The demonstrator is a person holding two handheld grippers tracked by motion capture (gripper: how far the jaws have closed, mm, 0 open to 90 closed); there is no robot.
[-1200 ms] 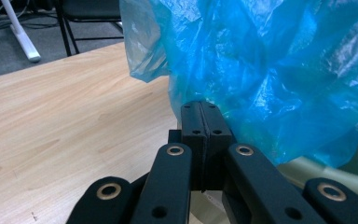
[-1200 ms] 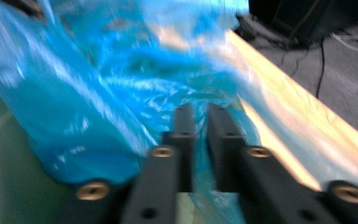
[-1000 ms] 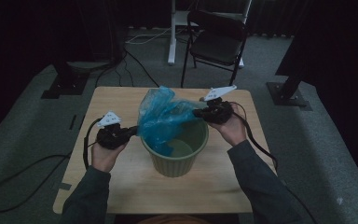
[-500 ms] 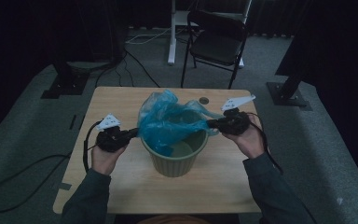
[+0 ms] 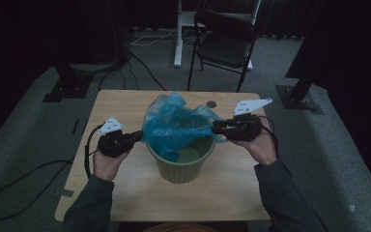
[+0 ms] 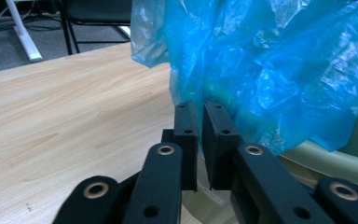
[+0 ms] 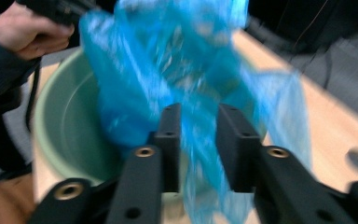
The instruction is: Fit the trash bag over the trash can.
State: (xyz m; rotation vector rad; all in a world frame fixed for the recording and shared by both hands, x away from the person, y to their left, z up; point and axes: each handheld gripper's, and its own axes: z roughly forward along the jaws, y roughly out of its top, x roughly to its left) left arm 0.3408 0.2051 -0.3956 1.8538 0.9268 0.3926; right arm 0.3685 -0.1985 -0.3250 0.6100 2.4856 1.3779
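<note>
Blue bag (image 5: 176, 126) lay bunched over the green bin (image 5: 181, 162), which stood near the middle of the wooden table (image 5: 121, 104). In the high view the plastic rose above the rim and hung partly inside the bin, more to its left and far side.

The left gripper (image 5: 136, 136) was at the left edge of the bag, level with the rim. The right gripper (image 5: 216, 127) was at the right edge, a little higher. From above I could not tell how the jaws of either one stood, because they were small and dark against the plastic.

The left gripper view (image 6: 200, 123) showed more. The two jaws had a narrow gap between them, they had just been opening, and no plastic was visible in the gap. The bag (image 6: 270, 65) hung just beyond the tips, and I could not tell if it touched them. The pale rim of the bin (image 6: 335, 161) showed below it on the right.

The right gripper view (image 7: 198, 128) was blurred. Its jaws stood clearly apart and had also just been opening. A strip of the bag (image 7: 196, 154) ran down between them, but the pads did not press on it. This view also showed the inside wall of the bin (image 7: 67, 135) and, farther off, the person's left hand (image 7: 25, 30).

A chair (image 5: 224, 46) stood on the floor behind the table.
</note>
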